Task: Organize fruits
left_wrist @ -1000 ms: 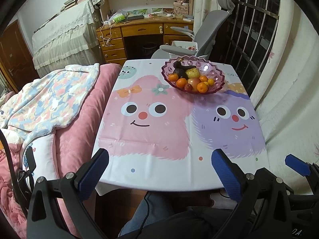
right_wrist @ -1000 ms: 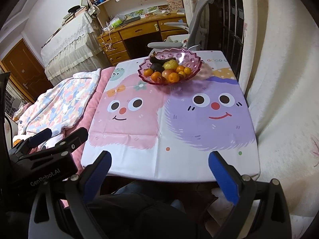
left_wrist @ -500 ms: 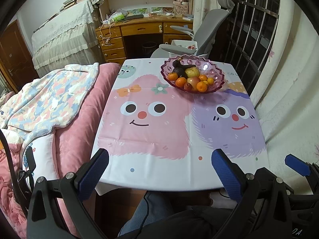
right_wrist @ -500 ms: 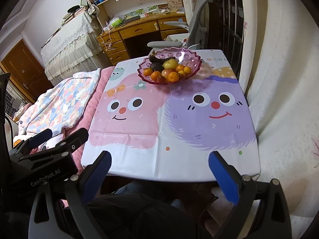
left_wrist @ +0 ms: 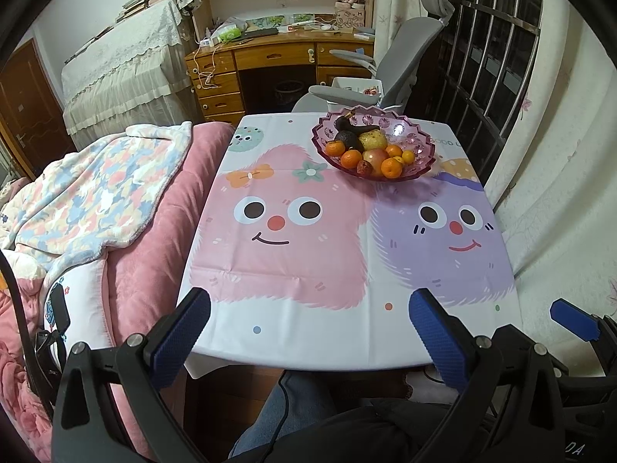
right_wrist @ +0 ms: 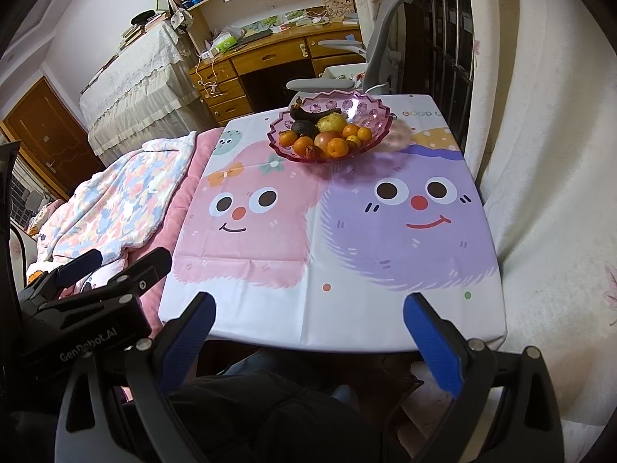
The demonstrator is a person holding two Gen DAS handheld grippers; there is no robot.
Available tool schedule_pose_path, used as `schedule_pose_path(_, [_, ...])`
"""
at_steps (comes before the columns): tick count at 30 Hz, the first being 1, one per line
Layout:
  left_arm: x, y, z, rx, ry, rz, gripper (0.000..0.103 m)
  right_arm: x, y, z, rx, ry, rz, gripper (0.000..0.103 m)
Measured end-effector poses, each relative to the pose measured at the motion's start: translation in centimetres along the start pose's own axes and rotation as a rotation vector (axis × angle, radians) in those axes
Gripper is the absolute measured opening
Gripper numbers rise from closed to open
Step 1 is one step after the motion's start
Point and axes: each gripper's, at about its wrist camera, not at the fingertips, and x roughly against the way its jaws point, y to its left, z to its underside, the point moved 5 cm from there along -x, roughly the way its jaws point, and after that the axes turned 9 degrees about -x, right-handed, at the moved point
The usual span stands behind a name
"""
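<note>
While both grippers gape empty | left gripper [left_wrist: 308, 328], right gripper [right_wrist: 308, 332] | fruit bowl [left_wrist: 418, 152] far ahead

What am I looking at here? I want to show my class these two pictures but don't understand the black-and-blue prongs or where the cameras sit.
A person holds a two-finger gripper in each hand; each carries a wide-angle camera looking along its fingers. One picture comes from the left gripper, the other from the right gripper. Both are open and hold nothing. Ahead is a table with a cartoon tablecloth. At its far end stands a pink glass bowl of fruit: oranges, a yellowish pear, a dark avocado.
</note>
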Motion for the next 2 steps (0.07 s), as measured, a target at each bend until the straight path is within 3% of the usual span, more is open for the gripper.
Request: schedule_pose_path(2, [0.02,-0.02,-0.08,-0.001,0.000,0.001,0.102,-0.13,-0.10,-0.10,-0.001,0.001,-0.001,0.099])
